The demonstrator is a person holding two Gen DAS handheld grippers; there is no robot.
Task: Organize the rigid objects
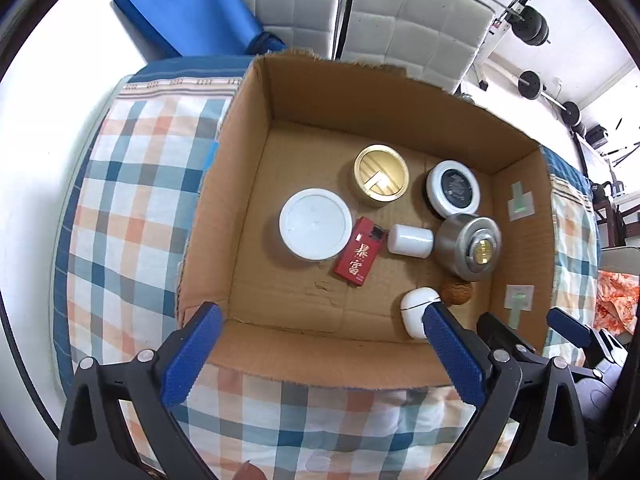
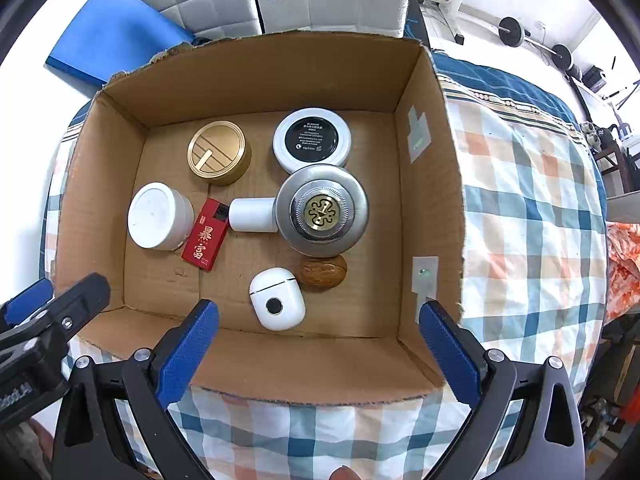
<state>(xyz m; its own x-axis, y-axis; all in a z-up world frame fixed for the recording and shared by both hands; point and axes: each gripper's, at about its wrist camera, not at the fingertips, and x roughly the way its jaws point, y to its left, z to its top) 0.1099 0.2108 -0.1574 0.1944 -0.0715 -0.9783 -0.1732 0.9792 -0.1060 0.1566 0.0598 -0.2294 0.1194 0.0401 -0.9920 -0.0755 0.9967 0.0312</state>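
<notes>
An open cardboard box point(image 1: 248, 184) point(image 2: 100, 184) sits on a checked cloth. Inside lie a white round jar point(image 1: 314, 224) point(image 2: 158, 216), a gold tin point(image 1: 380, 176) point(image 2: 218, 152), a black-and-white compact point(image 1: 454, 188) point(image 2: 312, 140), a silver round tin point(image 1: 470, 248) point(image 2: 322, 210), a small white cylinder point(image 1: 410, 240) point(image 2: 252, 214), a red packet point(image 1: 358, 252) point(image 2: 204, 238), a white earbud case point(image 1: 416, 312) point(image 2: 276, 300) and a brown walnut point(image 1: 456, 292) point(image 2: 323, 272). My left gripper point(image 1: 320, 316) hangs open above the box's near wall, empty. My right gripper point(image 2: 318, 312) is open too, over the earbud case, holding nothing.
The checked cloth point(image 1: 132, 184) point(image 2: 532, 216) covers a bed around the box. A blue mat point(image 1: 188, 4) point(image 2: 108, 36) and white padded panels point(image 1: 412, 24) stand behind it. Barbell weights point(image 1: 532, 84) lie at the far right. An orange patterned cloth point(image 2: 624, 268) is at the right edge.
</notes>
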